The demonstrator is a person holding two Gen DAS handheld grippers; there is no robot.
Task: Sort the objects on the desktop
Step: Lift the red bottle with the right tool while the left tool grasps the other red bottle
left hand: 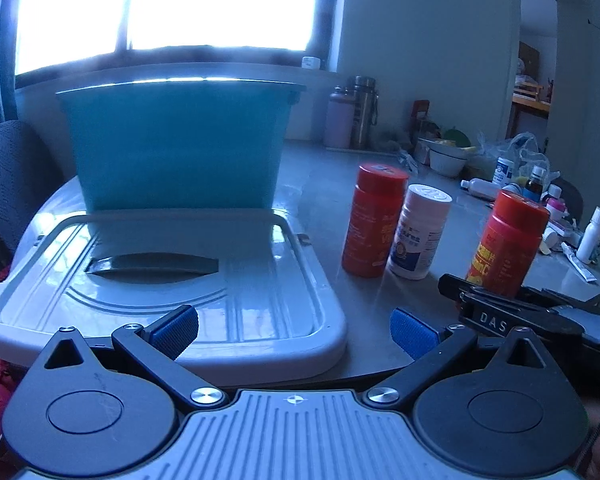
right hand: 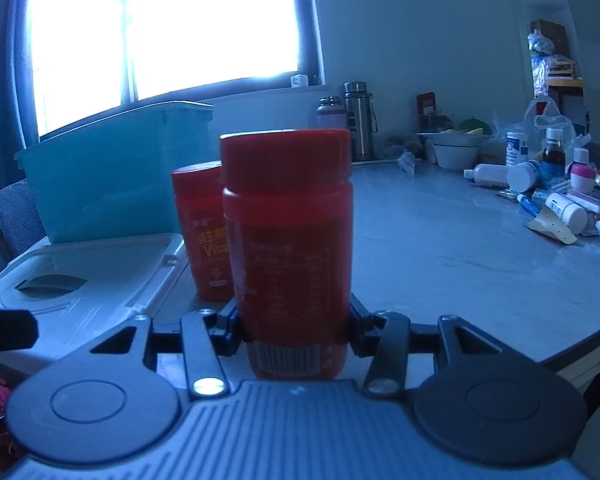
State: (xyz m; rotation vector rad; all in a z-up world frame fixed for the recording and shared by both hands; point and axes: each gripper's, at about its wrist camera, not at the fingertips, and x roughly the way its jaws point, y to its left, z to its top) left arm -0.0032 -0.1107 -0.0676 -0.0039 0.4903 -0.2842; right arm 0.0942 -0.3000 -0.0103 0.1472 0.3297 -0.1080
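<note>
Step in hand: right tongs [right hand: 296,326] clamped on a red bottle [right hand: 290,240], low on its body near the barcode, bottle upright. In the left view this same bottle [left hand: 508,240] sits at 3 o'clock with the black tongs closed round its base. Whether it rests on the desk [right hand: 440,248] or is just lifted I cannot tell; its base is hidden.

Left tongs [left hand: 294,334] spread wide, gripping nothing, hovering over the near edge of the grey lid [left hand: 160,280].

Other task items: second red bottle [left hand: 374,220] and white bottle [left hand: 418,232] stand touching or nearly so at 1 o'clock from the left tongs, just right of the lid.

Containers: teal bin [left hand: 172,148] at 12 o'clock in the left view, behind the lid; at 10 o'clock from the right tongs [right hand: 116,176]. Lid off and lying flat on the desk in front of it, so the bin is open. Contents not visible, wall blocks the view. White bowl [right hand: 454,152] far back holds something yellowish, unclear what.

Clutter pile of small bottles and tubes [right hand: 560,196] at 2 o'clock, well apart.

Next move, likely: lift the held bottle clear of its neighbour, carry it toward 10 o'clock over the bin rim, release inside. Needs height to clear the wall and a firm squeeze, since the grip is low and the bottle could tip.
</note>
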